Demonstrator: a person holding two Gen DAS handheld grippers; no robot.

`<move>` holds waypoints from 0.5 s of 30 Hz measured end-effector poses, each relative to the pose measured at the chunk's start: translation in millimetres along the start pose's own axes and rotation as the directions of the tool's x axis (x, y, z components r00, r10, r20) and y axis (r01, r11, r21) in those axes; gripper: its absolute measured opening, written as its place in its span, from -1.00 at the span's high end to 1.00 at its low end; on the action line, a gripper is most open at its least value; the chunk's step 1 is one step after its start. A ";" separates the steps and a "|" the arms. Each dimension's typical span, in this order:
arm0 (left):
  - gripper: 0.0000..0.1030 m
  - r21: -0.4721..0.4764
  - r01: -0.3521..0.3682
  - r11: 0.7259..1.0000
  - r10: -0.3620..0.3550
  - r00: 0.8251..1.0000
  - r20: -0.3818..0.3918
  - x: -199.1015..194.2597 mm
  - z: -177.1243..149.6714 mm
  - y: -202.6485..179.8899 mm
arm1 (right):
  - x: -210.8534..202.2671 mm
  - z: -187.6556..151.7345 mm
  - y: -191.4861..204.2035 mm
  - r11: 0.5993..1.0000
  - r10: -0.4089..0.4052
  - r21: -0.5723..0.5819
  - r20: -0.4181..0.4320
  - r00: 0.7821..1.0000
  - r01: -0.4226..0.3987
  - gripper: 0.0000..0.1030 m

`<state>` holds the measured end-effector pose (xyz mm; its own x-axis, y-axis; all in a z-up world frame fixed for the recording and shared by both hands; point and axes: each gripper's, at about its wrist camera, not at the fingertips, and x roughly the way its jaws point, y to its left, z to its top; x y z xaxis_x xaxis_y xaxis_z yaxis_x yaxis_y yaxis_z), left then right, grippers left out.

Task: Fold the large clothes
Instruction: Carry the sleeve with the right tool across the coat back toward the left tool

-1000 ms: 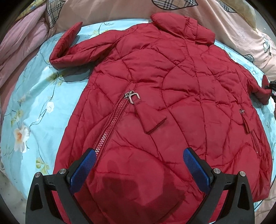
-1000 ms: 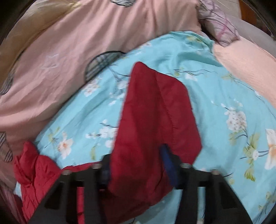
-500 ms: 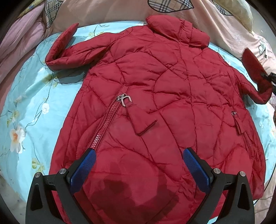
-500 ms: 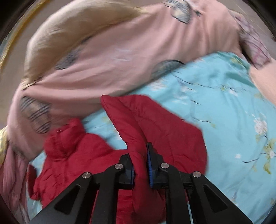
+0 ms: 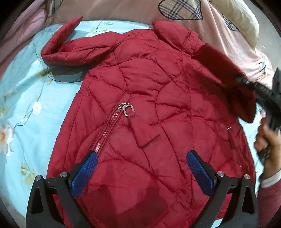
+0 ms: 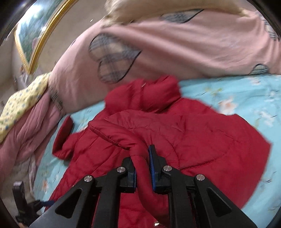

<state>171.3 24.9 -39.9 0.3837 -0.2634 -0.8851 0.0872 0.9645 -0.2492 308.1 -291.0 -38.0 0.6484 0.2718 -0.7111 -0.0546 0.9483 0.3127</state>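
A red quilted coat (image 5: 140,98) lies front up on the blue floral sheet (image 5: 22,98), collar at the far side. Its left sleeve (image 5: 73,49) is bent back beside the body. My left gripper (image 5: 142,168) is open, hovering over the coat's lower front near the zipper (image 5: 108,129). My right gripper (image 6: 142,166) is shut on the coat's right sleeve (image 6: 123,138) and holds it lifted over the coat's chest. In the left wrist view that sleeve (image 5: 223,77) hangs blurred over the right shoulder, with the right gripper (image 5: 245,80) behind it.
A pink quilt with plaid hearts (image 5: 175,10) and pillows (image 6: 26,105) pile along the far side of the bed. A framed picture (image 6: 33,33) hangs on the wall. The person's hand (image 5: 265,138) is at the right. My left gripper also shows in the right wrist view (image 6: 42,204).
My right gripper has carried the right sleeve from the sheet beside the coat up and inward over the coat's chest. The left gripper stayed open, shifting slightly over the hem.
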 end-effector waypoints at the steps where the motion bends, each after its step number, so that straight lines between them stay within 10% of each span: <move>1: -0.98 -0.003 0.010 1.000 -0.010 1.000 -0.003 0.6 2.5 2.9 | 6.8 -4.2 7.1 1.000 0.008 -0.016 -0.016 1.000 -0.008 0.79; 11: -0.98 -0.084 0.172 0.981 -0.174 0.984 -0.021 14.7 50.2 34.3 | 52.8 -36.8 50.5 0.971 0.103 -0.196 -0.164 0.981 -0.135 0.78; 15: -0.98 -0.140 0.292 0.946 -0.299 0.954 -0.034 29.8 85.4 45.8 | 58.9 -47.0 63.4 0.938 0.158 -0.272 -0.213 0.964 -0.214 0.78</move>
<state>265.2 62.7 -44.1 0.3084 -0.5404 -0.7829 0.0659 0.8331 -0.5491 307.2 -207.1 -89.6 0.4549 0.4470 -0.7702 -0.3969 0.8760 0.2740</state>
